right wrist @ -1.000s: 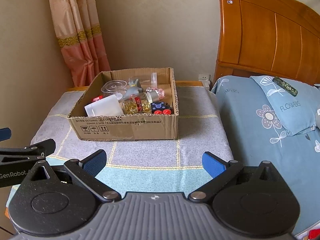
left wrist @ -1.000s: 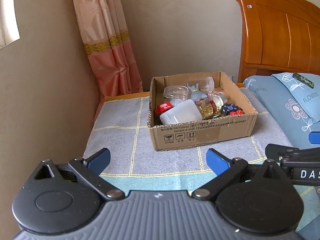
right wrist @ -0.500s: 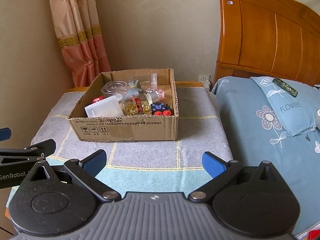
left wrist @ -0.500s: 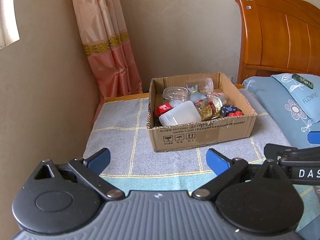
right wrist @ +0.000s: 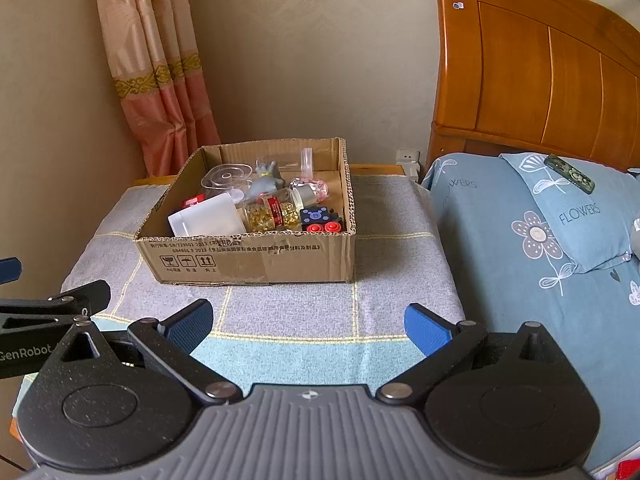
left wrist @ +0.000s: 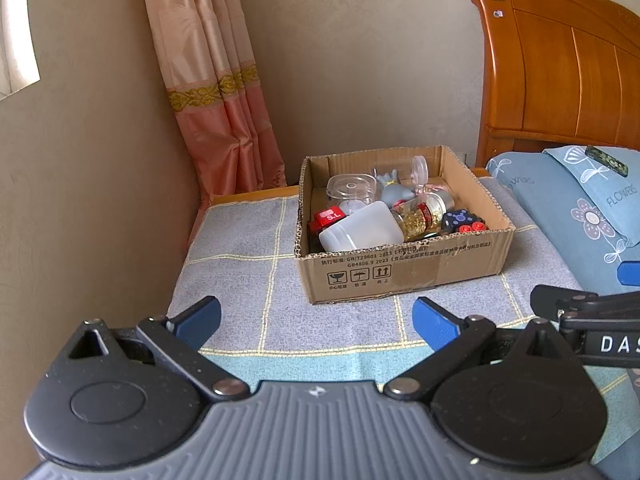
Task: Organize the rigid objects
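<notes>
An open cardboard box (left wrist: 404, 274) (right wrist: 248, 260) stands on a cloth-covered bedside table. It holds a white plastic jar (left wrist: 360, 234) (right wrist: 206, 220), a bottle of gold capsules (left wrist: 420, 216) (right wrist: 272, 214), a clear round container (left wrist: 350, 188) (right wrist: 226, 176), a grey figurine (left wrist: 394, 190) (right wrist: 266, 180), a red toy (left wrist: 328, 216) and a dark block with red wheels (left wrist: 464, 222) (right wrist: 320, 220). My left gripper (left wrist: 316, 318) and right gripper (right wrist: 306, 324) are both open and empty, held side by side in front of the box.
The grey checked cloth (left wrist: 240, 248) (right wrist: 400, 248) covers the table. A wall and a pink curtain (left wrist: 224, 120) lie to the left. A bed with blue pillows (right wrist: 560, 216) and a wooden headboard (right wrist: 540, 72) lies to the right. A dark patterned case (right wrist: 570, 172) rests on a pillow.
Both grippers have drifted very slightly; the box sits a little lower and left in the left wrist view. Nothing was grasped or released.
</notes>
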A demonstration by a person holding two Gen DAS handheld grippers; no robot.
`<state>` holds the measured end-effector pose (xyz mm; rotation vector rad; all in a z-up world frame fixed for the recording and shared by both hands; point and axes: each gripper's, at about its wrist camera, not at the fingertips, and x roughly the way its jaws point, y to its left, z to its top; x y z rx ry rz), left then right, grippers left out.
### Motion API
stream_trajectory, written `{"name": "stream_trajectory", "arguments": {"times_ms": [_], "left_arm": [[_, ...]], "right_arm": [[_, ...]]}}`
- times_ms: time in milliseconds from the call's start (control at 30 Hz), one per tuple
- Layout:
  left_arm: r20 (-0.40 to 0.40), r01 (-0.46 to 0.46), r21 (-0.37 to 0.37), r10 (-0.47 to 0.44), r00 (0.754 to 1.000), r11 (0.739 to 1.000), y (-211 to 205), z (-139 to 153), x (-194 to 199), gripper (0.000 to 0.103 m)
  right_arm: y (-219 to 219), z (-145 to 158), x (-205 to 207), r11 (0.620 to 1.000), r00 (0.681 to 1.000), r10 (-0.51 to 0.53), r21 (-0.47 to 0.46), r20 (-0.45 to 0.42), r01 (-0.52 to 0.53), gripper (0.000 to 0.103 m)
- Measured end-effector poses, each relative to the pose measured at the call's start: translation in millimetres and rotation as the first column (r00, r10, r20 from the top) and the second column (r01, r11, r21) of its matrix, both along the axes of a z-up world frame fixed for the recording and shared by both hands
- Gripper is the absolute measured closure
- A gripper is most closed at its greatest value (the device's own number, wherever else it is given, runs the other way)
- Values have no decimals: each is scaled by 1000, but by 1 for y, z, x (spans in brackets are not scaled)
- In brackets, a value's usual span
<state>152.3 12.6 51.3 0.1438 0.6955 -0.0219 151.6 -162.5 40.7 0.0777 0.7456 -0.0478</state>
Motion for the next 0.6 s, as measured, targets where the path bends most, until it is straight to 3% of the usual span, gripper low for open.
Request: {"name": "stream_trajectory", "arguments": {"times_ms": [600], "left_arm": [[-1,2,-4,-2,1000,1000,-1,0,-1,1]], "right_arm": [[1,0,-1,1000,1000,1,4,3,-1,0]]}}
